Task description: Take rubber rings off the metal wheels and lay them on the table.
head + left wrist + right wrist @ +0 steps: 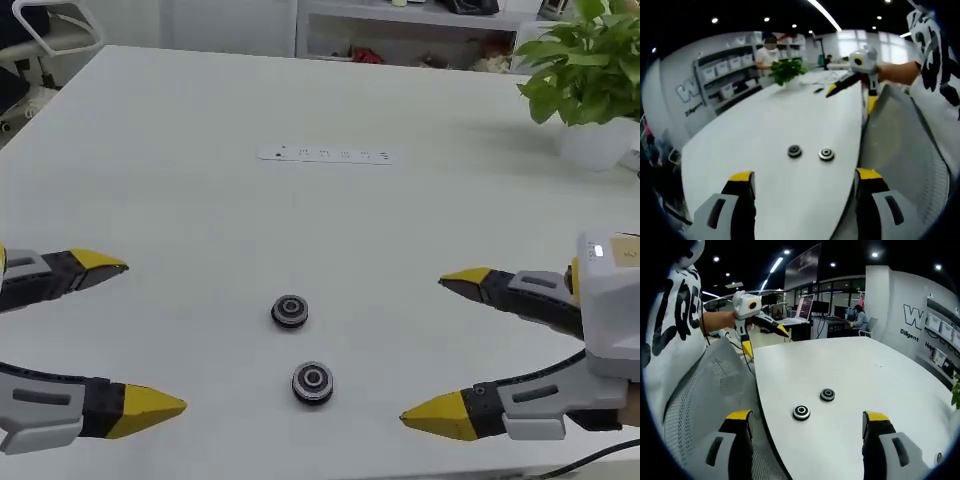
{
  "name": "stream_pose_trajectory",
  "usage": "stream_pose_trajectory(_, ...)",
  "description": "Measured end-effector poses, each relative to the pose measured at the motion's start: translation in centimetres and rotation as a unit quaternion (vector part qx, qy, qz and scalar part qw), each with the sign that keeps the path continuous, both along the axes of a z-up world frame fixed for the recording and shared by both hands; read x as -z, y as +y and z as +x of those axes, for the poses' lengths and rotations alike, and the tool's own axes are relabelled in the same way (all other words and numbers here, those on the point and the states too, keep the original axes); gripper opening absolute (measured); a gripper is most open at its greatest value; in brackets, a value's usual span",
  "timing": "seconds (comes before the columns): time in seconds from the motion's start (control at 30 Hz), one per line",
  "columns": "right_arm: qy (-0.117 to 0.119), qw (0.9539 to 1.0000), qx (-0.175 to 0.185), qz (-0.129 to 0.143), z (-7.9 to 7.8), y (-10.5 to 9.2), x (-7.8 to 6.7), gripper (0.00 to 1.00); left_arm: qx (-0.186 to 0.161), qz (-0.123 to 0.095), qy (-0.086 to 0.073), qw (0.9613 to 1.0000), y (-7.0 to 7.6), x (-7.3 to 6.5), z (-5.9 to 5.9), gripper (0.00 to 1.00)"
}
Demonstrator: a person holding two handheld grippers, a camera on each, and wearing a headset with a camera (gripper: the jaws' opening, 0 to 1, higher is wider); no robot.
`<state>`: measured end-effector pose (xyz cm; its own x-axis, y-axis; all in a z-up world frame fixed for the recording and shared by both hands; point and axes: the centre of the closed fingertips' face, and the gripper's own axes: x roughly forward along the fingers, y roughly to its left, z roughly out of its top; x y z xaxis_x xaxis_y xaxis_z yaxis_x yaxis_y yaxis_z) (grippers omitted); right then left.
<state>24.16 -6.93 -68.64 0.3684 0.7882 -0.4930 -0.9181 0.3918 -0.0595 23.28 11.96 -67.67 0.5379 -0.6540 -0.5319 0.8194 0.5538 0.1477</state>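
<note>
Nothing is off yet, as far as I can see: the far wheel (290, 311) and the near wheel (313, 382) lie flat and close together mid-tabletop (200, 200). Each seems to wear its dark rubber ring (297, 384), and no loose ring lies anywhere, so the whole job is ahead, on both wheels. The left tongs (155, 336) hang wide apart on one side, the right tongs (421, 349) wide apart on the other, both holding nothing, with the wheels between them and untouched. The wheels are small round discs, with shiny metal hubs inside matte black bands. The tabletop is smooth, pale and plain. The tongs end in pointed yellow tips.
</note>
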Motion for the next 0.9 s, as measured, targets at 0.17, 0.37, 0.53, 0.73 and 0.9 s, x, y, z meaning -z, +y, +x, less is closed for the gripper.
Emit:
stream_pose_trajectory(0.17,0.001,1.0,-0.001,-0.002,0.0,0.01,0.18,0.87,0.001,-0.002,0.002,1.0,-0.08,0.15,-0.05,0.83)
stream_pose_trajectory(0.37,0.004,1.0,-0.004,-0.002,-0.05,0.14,0.37,0.86,0.0,-0.006,0.002,1.0,-0.11,0.14,0.04,0.81)
stream_pose_trajectory(0.53,0.004,1.0,-0.004,0.0,0.18,0.23,0.35,0.86,-0.001,-0.009,0.0,1.0,-0.1,0.06,0.2,0.81)
stream_pose_trajectory(0.73,0.004,1.0,-0.002,0.003,0.53,0.31,0.29,0.85,0.003,-0.016,-0.007,0.9998,-0.3,-0.14,0.44,0.81)
stream_pose_trajectory(0.9,0.005,1.0,-0.003,0.005,0.76,0.47,0.35,0.85,0.007,-0.029,-0.013,0.9995,-0.68,-0.58,0.71,0.81)
